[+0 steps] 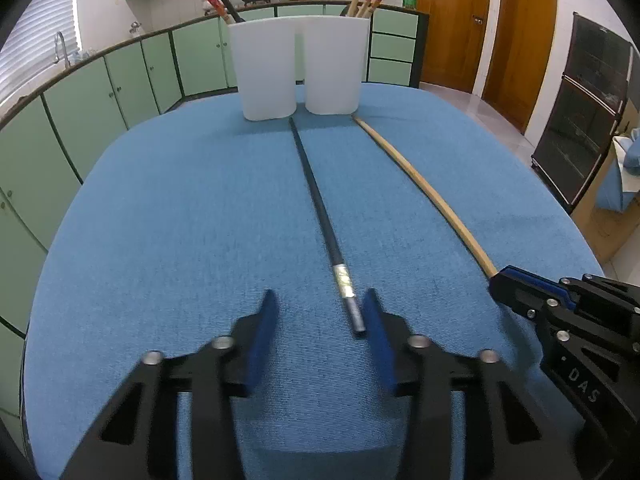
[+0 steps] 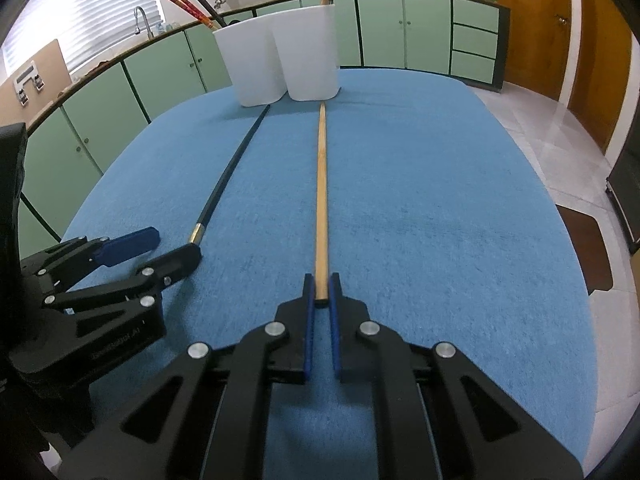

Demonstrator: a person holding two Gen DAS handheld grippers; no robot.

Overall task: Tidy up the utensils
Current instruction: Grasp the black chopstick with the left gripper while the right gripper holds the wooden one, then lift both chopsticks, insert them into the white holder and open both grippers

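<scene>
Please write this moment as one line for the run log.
left tongs: open around black chopstick | right tongs: shut on wooden chopstick | both on blue cloth

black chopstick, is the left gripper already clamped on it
No, the left gripper has its pads apart, and the black chopstick lies on the blue cloth beside the right-hand pad with a gap on the other side.

White letters "DAS" on the black body of the right tongs (image 1: 500, 280)

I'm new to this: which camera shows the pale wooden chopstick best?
The right wrist view: the wooden chopstick runs straight up mid-picture, its near end between the right gripper pads. The left wrist view shows it off to the side, near end hidden.
</scene>
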